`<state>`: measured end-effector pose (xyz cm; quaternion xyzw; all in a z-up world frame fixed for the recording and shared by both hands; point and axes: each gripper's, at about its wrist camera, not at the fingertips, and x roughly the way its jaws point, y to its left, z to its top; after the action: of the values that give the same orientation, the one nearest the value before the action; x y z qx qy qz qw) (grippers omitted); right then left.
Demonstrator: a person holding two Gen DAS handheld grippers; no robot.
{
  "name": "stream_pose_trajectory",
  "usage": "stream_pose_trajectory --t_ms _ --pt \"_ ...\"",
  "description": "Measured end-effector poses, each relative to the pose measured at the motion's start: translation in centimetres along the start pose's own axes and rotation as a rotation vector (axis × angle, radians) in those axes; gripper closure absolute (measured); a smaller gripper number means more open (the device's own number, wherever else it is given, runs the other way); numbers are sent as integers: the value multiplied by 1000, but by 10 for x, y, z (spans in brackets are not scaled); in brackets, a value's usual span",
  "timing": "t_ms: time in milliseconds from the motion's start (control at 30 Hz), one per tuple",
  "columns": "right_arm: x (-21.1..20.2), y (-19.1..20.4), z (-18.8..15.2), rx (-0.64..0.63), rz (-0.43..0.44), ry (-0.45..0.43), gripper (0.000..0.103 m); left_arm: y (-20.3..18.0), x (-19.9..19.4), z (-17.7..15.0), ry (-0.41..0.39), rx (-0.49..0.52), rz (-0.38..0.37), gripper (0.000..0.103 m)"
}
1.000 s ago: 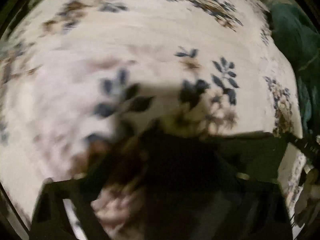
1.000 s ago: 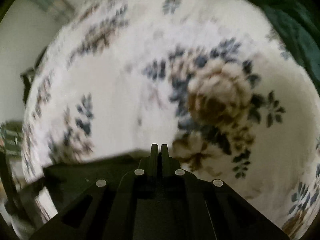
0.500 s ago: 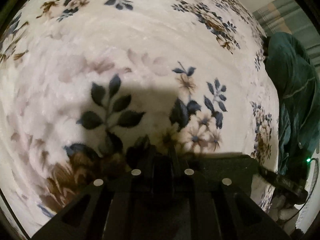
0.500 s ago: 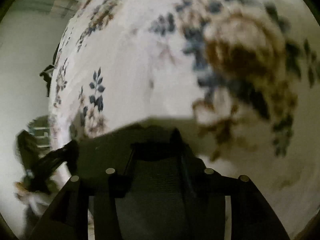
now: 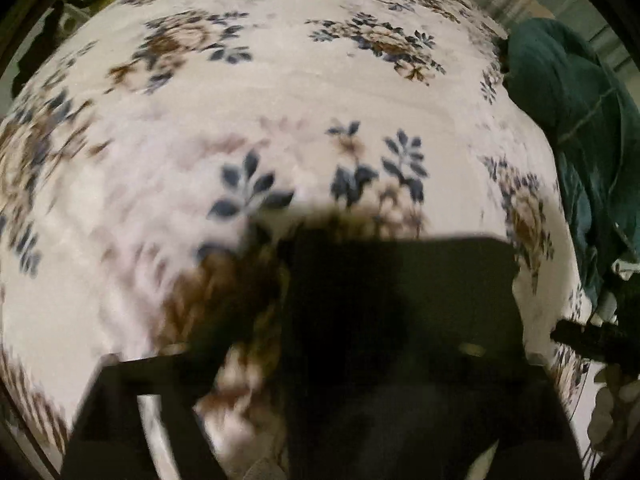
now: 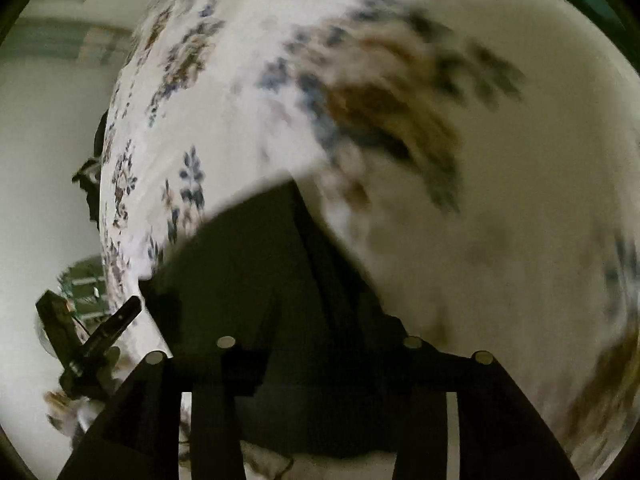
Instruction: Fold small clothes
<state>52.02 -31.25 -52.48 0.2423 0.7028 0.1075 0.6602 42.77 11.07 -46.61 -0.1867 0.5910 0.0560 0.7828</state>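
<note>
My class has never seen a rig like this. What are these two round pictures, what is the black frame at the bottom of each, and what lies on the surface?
There is no robot here. A person holds a two-finger gripper in each hand, and each one carries a wide-angle camera that looks along its fingers. That is why the pictures are round and bulging. One picture comes from the left gripper and the other from the right gripper. The black frame at the bottom of each is that gripper's own body.

Both cameras look down on a cream floral blanket. A dark garment lies on it with straight folded edges, and a teal cloth lies at the blanket's edge.

Both sets of jaws have just been opening. The dark garment shows between them, but neither seems to pinch it. The blur makes this uncertain.
</note>
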Motion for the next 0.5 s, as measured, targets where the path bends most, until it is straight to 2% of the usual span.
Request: stream_pose_trajectory --t_ms 100,200,267,300,333,367,500 --pt "7 -25 -36 116 19 32 59 3 -3 -28 35 -28 58 16" --pt "29 -36 -58 176 46 59 59 9 4 -52 89 -58 96 16" --pt "43 -33 -66 173 34 62 59 13 10 -63 137 -77 123 16" --pt "48 -28 -71 156 11 34 60 14 12 -65 151 -83 125 16" --pt "49 -26 -73 145 -16 11 83 14 12 -67 161 -86 127 16" --pt "50 -21 -76 131 -46 -8 100 13 11 -69 161 -81 133 16" --pt "17 -18 -89 136 -76 -126 100 8 6 -68 157 -64 140 16"
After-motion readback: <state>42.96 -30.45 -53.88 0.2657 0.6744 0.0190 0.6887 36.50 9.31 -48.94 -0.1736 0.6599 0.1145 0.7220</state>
